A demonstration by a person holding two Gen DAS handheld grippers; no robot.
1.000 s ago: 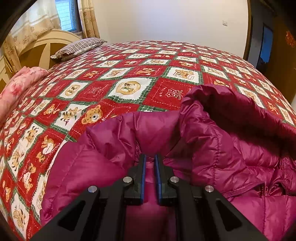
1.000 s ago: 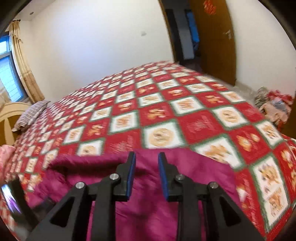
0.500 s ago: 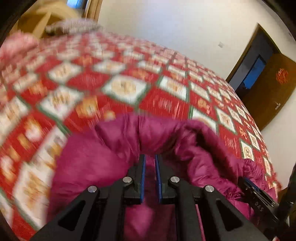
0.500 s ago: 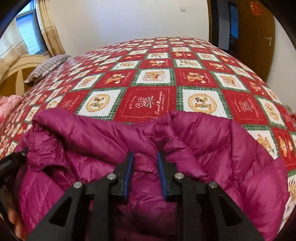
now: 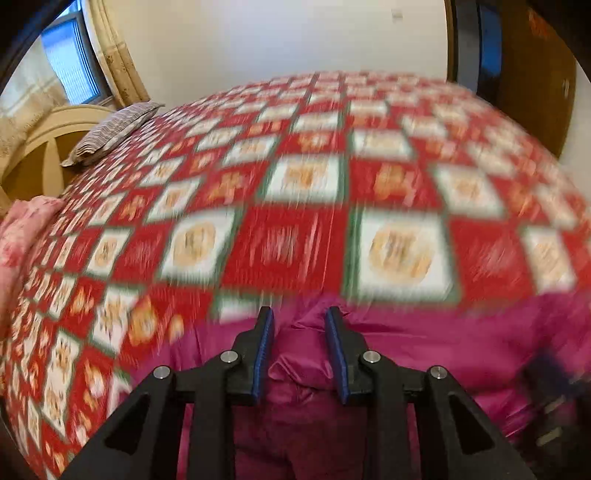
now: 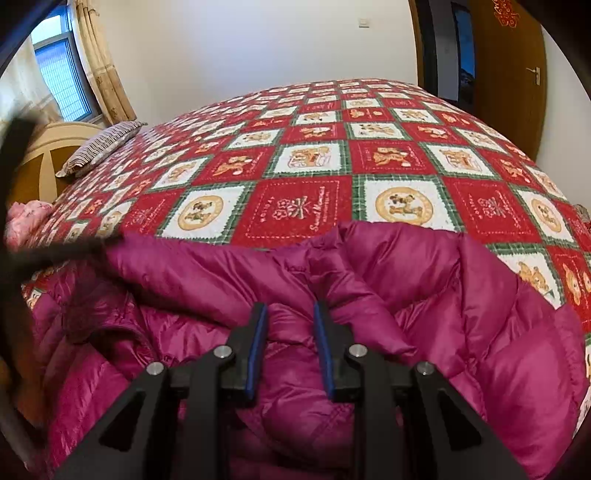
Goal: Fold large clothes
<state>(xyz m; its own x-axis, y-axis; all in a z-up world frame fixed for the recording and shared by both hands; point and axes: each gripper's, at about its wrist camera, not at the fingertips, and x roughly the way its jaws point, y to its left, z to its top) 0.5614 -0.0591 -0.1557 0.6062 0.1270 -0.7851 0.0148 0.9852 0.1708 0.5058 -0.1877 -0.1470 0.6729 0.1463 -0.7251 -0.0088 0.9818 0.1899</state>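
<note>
A magenta quilted down jacket [image 6: 388,295] lies bunched at the near edge of the red-and-white patchwork bedspread [image 6: 314,166], folding barely begun; left gripper [image 5: 299,350] and right gripper [image 6: 290,343] fingers stand parted, gripping nothing.

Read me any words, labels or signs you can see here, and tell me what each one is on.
"Sweet Memories": slanted script on a red quilt square, right wrist view; my best reading.
"HOLIDAY": tiny capitals on the same square, barely legible.
Red paper sign on the door: cut off at the edge, unreadable.
Magenta jacket: no label shows.
Left wrist view: motion-blurred, nothing readable.
</note>
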